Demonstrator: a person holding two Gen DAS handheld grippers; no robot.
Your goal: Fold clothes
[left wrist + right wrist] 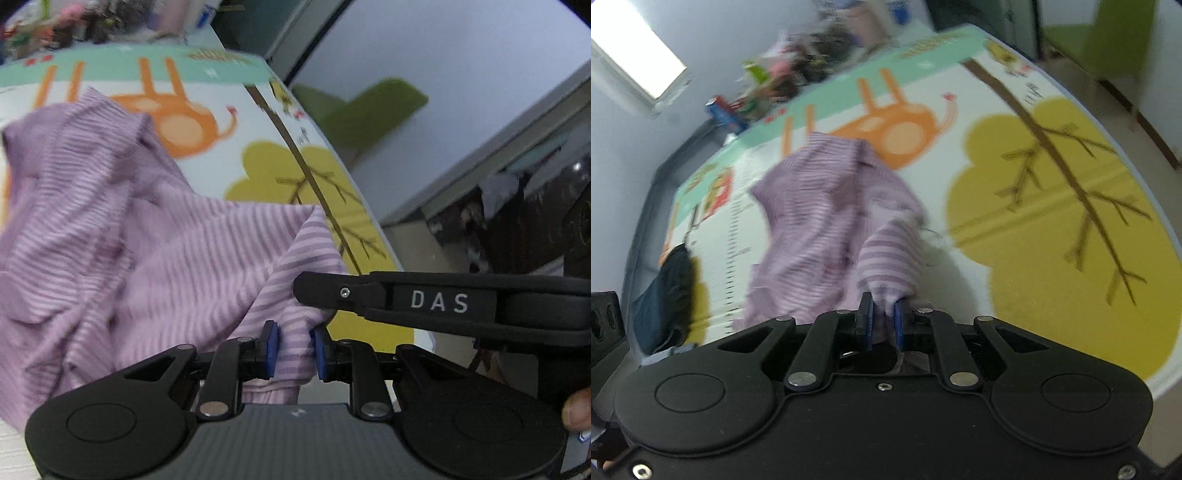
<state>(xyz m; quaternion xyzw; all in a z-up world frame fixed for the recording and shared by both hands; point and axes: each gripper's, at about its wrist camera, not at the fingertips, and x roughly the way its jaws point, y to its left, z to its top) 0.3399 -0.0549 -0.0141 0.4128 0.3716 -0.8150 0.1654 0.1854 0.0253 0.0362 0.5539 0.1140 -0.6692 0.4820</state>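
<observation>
A purple striped garment (122, 236) is lifted and bunched above the printed play mat (236, 162). My left gripper (294, 350) is shut on a fold of its edge between the blue pads. The right gripper's black body (443, 302), marked DAS, crosses just above and to the right of that pinch. In the right wrist view the same purple striped garment (831, 214) hangs from my right gripper (884, 325), which is shut on another part of its edge. The garment's lower part is blurred.
A dark blue garment (665, 295) lies at the mat's left edge (687, 229). Blurred clutter (790, 74) stands along the far end of the surface. A green chair (369, 110) stands beyond the surface's right edge. A fingertip (576, 410) shows at the lower right.
</observation>
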